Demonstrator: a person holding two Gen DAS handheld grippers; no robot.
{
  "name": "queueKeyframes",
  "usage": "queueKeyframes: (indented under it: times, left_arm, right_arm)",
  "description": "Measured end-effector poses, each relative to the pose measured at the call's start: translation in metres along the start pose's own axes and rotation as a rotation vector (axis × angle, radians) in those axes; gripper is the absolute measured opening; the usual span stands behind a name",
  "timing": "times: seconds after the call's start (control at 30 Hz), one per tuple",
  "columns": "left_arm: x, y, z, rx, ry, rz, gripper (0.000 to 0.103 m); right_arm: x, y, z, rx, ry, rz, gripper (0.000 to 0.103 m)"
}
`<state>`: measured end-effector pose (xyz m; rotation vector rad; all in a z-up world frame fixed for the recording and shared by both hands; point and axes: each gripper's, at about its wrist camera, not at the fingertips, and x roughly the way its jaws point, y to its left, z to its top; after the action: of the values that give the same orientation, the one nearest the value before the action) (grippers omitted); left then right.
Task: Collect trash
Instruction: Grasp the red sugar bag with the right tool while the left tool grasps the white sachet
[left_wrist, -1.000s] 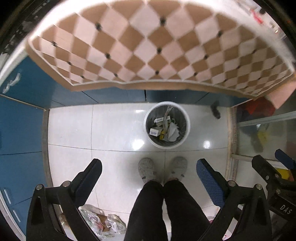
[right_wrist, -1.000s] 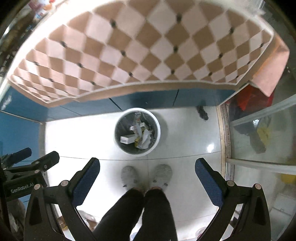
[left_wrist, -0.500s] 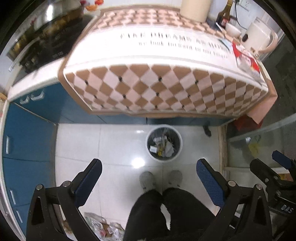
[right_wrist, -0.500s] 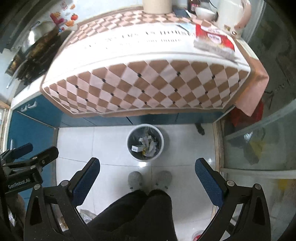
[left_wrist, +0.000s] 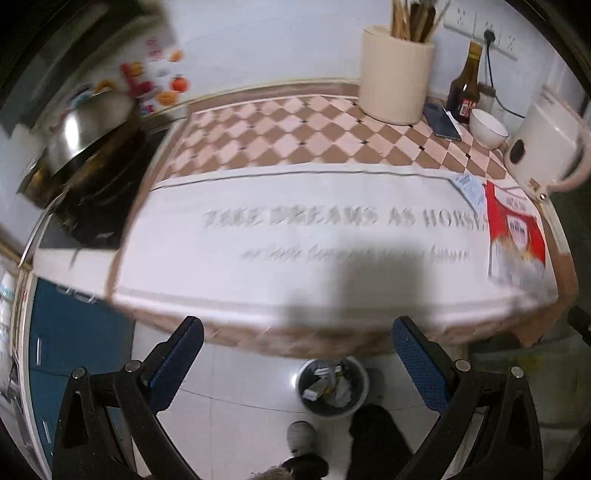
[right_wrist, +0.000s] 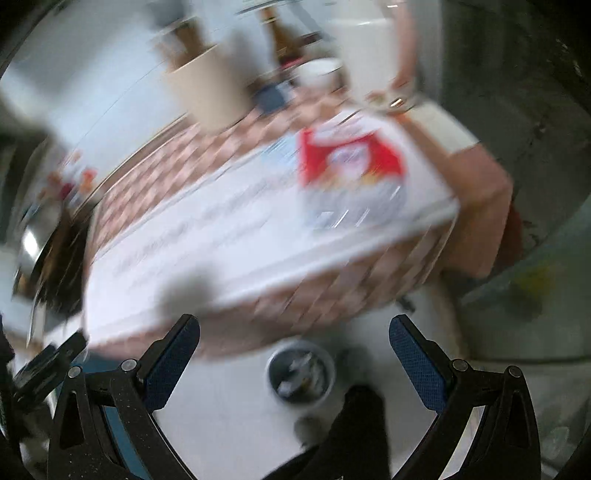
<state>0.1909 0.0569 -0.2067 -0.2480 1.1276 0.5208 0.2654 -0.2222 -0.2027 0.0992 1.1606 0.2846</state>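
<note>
A round bin (left_wrist: 333, 387) with trash in it stands on the white floor below the counter edge; it also shows, blurred, in the right wrist view (right_wrist: 301, 373). A red and white wrapper (left_wrist: 515, 240) lies flat at the right end of the counter cloth, beside a small pale blue packet (left_wrist: 470, 188). In the right wrist view the wrapper (right_wrist: 351, 162) is blurred. My left gripper (left_wrist: 297, 363) is open and empty, above the floor in front of the counter. My right gripper (right_wrist: 293, 363) is open and empty too.
The counter (left_wrist: 295, 229) wears a checkered cloth with grey lettering. At its back stand a cream utensil holder (left_wrist: 397, 74), a dark bottle (left_wrist: 466, 86), a phone (left_wrist: 441, 123), a white bowl (left_wrist: 487, 127) and a white kettle (left_wrist: 543, 144). A wok (left_wrist: 86, 129) sits on the stove at left.
Both grippers have risen and tilted up from looking down at the bin and floor to looking across the counter top. The bin has slid to the bottom of both views. Jaws stay open.
</note>
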Motion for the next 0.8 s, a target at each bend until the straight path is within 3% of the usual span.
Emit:
queueKeyframes:
  times: [0.1,0.23,0.33,0.37,0.47,0.5,0.53,0.57,0.6,0.67,0.8]
  left_arm:
    - [0.033,-0.041,0.039,0.018,0.041,0.007,0.103]
    - [0.083,-0.098,0.084,0.050,0.096,0.030,0.103]
    - [0.109,-0.120,0.106,0.052,0.136,0.049,0.103]
    - [0.115,-0.123,0.111,0.045,0.150,0.049,0.103]
    - [0.130,-0.134,0.125,0.017,0.178,0.034,0.103]
    - [0.135,-0.139,0.130,0.007,0.193,0.019,0.103]
    - [0.140,-0.144,0.134,0.005,0.203,0.007,0.103]
    - [0.146,-0.150,0.138,0.005,0.217,-0.009,0.103]
    - [0.151,-0.156,0.141,0.004,0.234,-0.027,0.103]
    - [0.163,-0.168,0.147,-0.014,0.267,-0.081,0.103]
    - [0.182,-0.192,0.158,-0.074,0.307,-0.210,0.102]
  right_arm:
    - [0.056,-0.041,0.067,0.052,0.054,-0.058,0.103]
    - [0.138,-0.078,0.130,0.100,0.151,-0.110,0.103]
    - [0.187,-0.077,0.147,0.076,0.239,-0.132,0.102]
    - [0.192,-0.064,0.152,0.026,0.203,-0.177,0.098]
    - [0.205,-0.039,0.155,-0.075,0.159,-0.198,0.090]
    - [0.206,-0.033,0.154,-0.106,0.131,-0.218,0.073]
    - [0.205,-0.031,0.155,-0.130,0.103,-0.236,0.040]
    - [0.204,-0.030,0.156,-0.148,0.079,-0.221,0.019]
    - [0.205,-0.032,0.158,-0.152,0.085,-0.193,0.011]
    - [0.203,-0.040,0.160,-0.146,0.073,-0.181,0.005]
    - [0.181,-0.078,0.165,-0.060,0.039,-0.160,0.005]
